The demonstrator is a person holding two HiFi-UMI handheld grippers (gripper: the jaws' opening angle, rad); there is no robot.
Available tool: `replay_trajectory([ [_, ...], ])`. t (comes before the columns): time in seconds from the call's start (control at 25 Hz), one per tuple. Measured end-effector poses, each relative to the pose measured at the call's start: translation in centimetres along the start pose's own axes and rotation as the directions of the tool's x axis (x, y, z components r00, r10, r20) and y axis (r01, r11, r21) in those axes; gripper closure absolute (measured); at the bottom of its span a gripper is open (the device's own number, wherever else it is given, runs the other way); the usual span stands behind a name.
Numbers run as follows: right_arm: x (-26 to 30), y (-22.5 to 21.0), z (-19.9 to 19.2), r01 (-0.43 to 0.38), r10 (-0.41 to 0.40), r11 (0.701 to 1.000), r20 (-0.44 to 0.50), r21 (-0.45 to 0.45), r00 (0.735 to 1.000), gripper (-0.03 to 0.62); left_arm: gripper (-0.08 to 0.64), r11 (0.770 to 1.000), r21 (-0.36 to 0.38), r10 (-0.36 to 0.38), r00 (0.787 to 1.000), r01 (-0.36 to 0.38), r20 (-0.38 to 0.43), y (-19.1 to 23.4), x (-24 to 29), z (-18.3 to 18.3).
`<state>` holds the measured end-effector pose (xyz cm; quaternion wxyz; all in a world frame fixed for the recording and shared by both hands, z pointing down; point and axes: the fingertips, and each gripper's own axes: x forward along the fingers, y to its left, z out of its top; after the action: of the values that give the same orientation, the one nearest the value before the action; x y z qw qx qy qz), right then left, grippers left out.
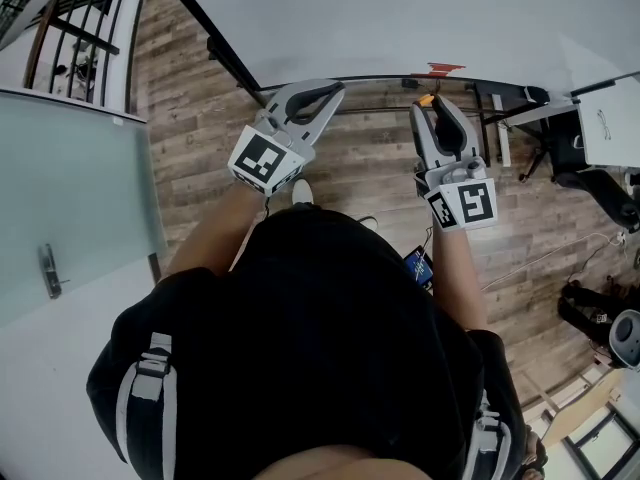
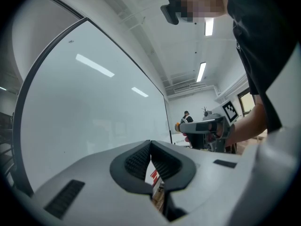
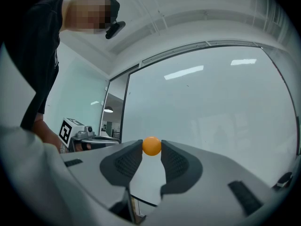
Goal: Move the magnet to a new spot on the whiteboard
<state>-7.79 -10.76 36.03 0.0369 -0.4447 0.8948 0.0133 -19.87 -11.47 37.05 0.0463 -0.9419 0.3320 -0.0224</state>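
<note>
The person stands close in front of the whiteboard [image 1: 420, 18], with one gripper in each hand, and both grippers point level toward the board.

The right gripper [image 1: 432, 110] has its two fingers closed on the magnet [image 3: 151, 146], a small orange ball. The magnet sits right at the tips of the fingers, and the dark ribbed pads press on it from the left and from the right. It is just in front of the white surface, at the lower part of the board. I cannot tell whether it touches the board.

The left gripper [image 2: 150, 144] holds nothing. Its fingers are together and the tips meet, with only a narrow gap behind them. It is beside the right gripper, a little apart from it, and its tips are near the lower edge of the board.

In the left gripper view, the right gripper is seen from the side, with the orange magnet at its front end. Below both grippers is a wooden floor [image 1: 200, 118]. Far in the room, another person [image 2: 186, 117] is visible.
</note>
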Motion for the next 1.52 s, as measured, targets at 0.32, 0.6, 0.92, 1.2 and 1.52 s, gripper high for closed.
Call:
replay_trajectory([
  [0.32,-2.5,-1.9,0.3,0.035,-0.035,0.999,0.004,0.005,0.999,0.472,0.555,1.0,0.008,-0.02,1.0,0.02,-0.001,-2.3,1.8,0.7],
  [0.6,-5.9,-4.3,0.6,0.057,-0.057,0.998,0.013,0.005,0.998,0.472,0.555,0.999,0.015,-0.038,0.999,0.038,0.002,-5.8,4.0,1.3],
  [0.92,-11.3,-7.7,1.1,0.073,-0.073,0.997,0.019,-0.01,0.997,0.472,0.555,0.998,0.021,-0.057,0.998,0.057,0.004,-11.4,7.5,1.8],
  [1.2,-16.2,-10.7,1.8,0.104,-0.103,0.994,0.026,-0.027,0.994,0.472,0.555,0.994,0.02,-0.108,0.994,0.108,0.016,-17.0,11.0,2.4],
  [1.52,-20.7,-13.6,2.4,0.165,-0.164,0.986,0.043,-0.027,0.986,0.472,0.555,0.983,0.021,-0.181,0.983,0.18,0.018,-21.0,14.5,3.1],
])
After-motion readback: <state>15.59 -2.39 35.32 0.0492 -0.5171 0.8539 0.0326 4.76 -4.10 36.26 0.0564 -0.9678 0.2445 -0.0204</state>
